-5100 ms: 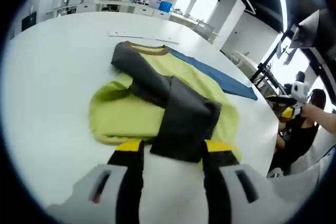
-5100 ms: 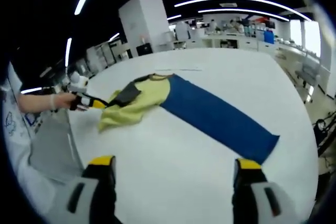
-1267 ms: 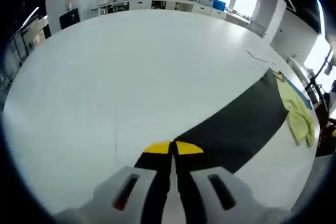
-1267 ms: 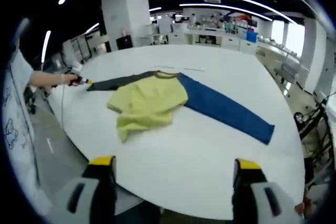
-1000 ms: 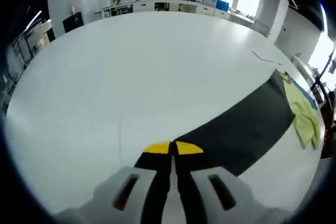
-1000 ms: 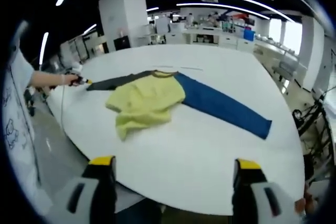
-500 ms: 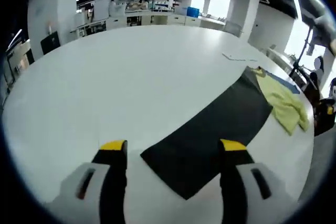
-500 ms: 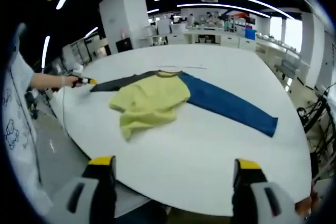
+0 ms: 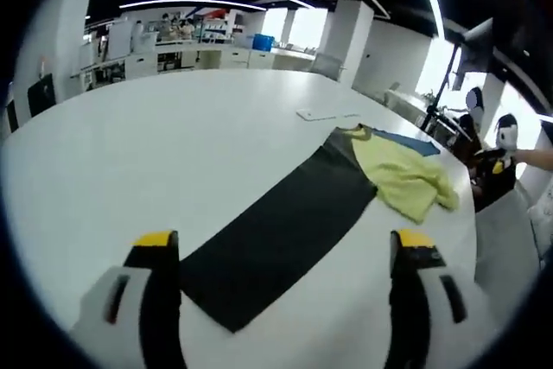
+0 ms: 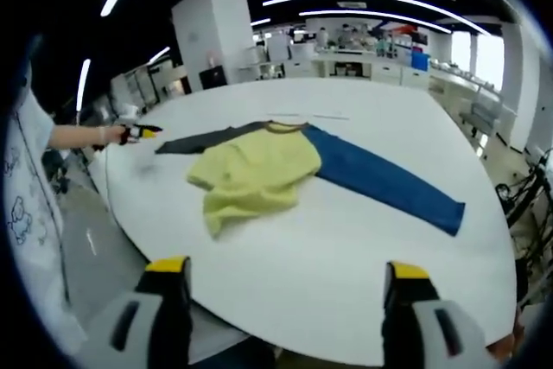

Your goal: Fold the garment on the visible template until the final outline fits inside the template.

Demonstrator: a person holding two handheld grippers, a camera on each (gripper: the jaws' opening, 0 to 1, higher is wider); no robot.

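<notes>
Right gripper view looks across one big white table (image 10: pixel 363 274), and on it lies one garment (image 10: pixel 259 170), spread out toward the table's far left part, well back from the near edge. It has a crumpled yellow body (image 10: pixel 251 174), one blue sleeve (image 10: pixel 384 181) stretched flat toward the right edge, and one dark grey sleeve (image 10: pixel 203 139) drawn out toward the left edge. A thin pale strip (image 10: pixel 311 116) lies just beyond the collar; I cannot tell whether it marks the template.

Left gripper view shows the same dark grey sleeve (image 9: pixel 276 235) running flat between the open jaws toward the yellow body (image 9: pixel 402 170).

The left gripper (image 9: pixel 281 252) is released, jaws wide apart, with the sleeve's cuff end lying free on the table beneath. The right gripper (image 10: pixel 285 272) is likewise released, holding nothing, hovering near the table's near edge.

The cloth looks light, soft and limp: it should drape and bunch rather than hold a crease, and slide easily on the smooth top. Good places to pinch are probably the cuff corners and the hem corners of the body. Two sleeves remain to be folded inward.
</notes>
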